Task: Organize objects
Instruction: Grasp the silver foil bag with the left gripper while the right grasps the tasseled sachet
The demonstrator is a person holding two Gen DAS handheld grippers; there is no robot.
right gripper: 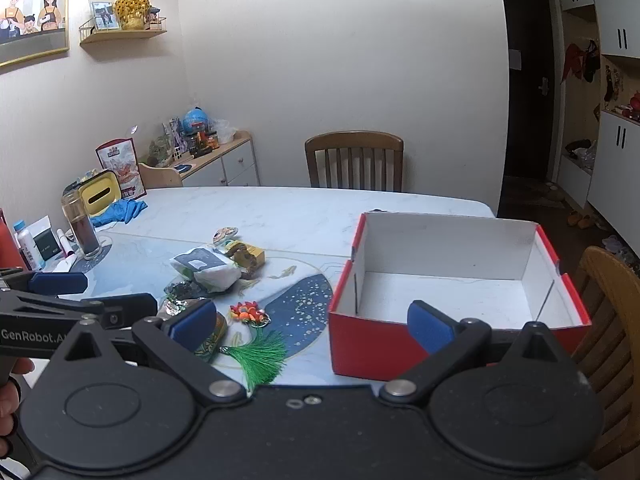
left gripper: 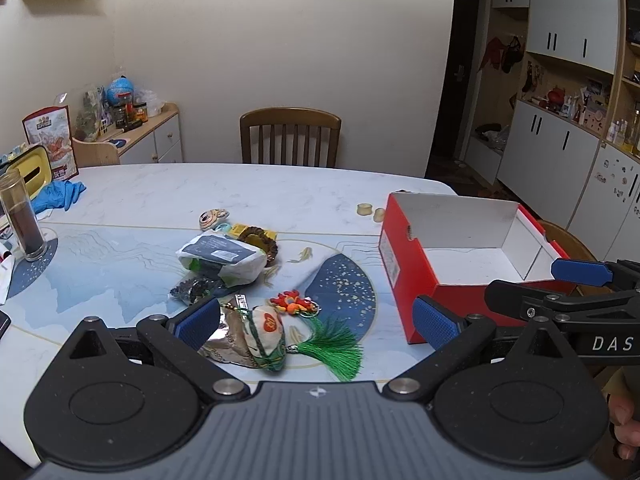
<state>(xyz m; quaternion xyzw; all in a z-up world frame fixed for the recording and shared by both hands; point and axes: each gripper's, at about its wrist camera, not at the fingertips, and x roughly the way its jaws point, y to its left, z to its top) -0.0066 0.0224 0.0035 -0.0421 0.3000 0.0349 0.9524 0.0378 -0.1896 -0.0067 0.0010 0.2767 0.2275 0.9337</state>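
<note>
Clutter to be sorted lies in a loose pile on the table [left gripper: 280, 184], toward its near edge and left of centre. Nearest item: a stuffed sachet [left gripper: 266, 334] with a green tassel [left gripper: 336, 346], lying on a crinkled foil packet [left gripper: 224, 340]. Just beside it, an orange-red knotted charm [left gripper: 294, 303]. Behind these, a white-and-dark pouch [left gripper: 222, 258] rests on a bag of dark beads [left gripper: 192, 290]; a brown bead bracelet [left gripper: 266, 242] and a small yellow box [left gripper: 246, 229] sit at the far side of the pile. A striped round trinket [left gripper: 212, 218] lies apart, further in.

The red box [right gripper: 452, 276], lid off and white inside, stands at the right-hand edge of the table, near side. Nothing visible inside it. Two small pale rings [left gripper: 370, 211] lie just behind its far left corner.

Step, as judged: the very start; nothing packed, the box being the likely destination. The next move calls for picking one item off the top of the pile. The sachet is closest to the left gripper; its tassel trails loose and may drag the charm along if the cords are tangled. That cannot be told from here.

Left gripper [left gripper: 318, 320]: tongs spread fully apart, nothing between them, hanging over the near edge with the sachet just ahead of its left pad, tilted downward.

Right gripper [right gripper: 312, 326]: tongs likewise wide apart and empty, tilted down, straddling the gap between tassel and the box's near left corner. A hand [right gripper: 10, 400] shows at the left gripper's handle.

Far left edge: a glass of dark liquid [left gripper: 22, 220], a blue cloth [left gripper: 60, 194].
</note>
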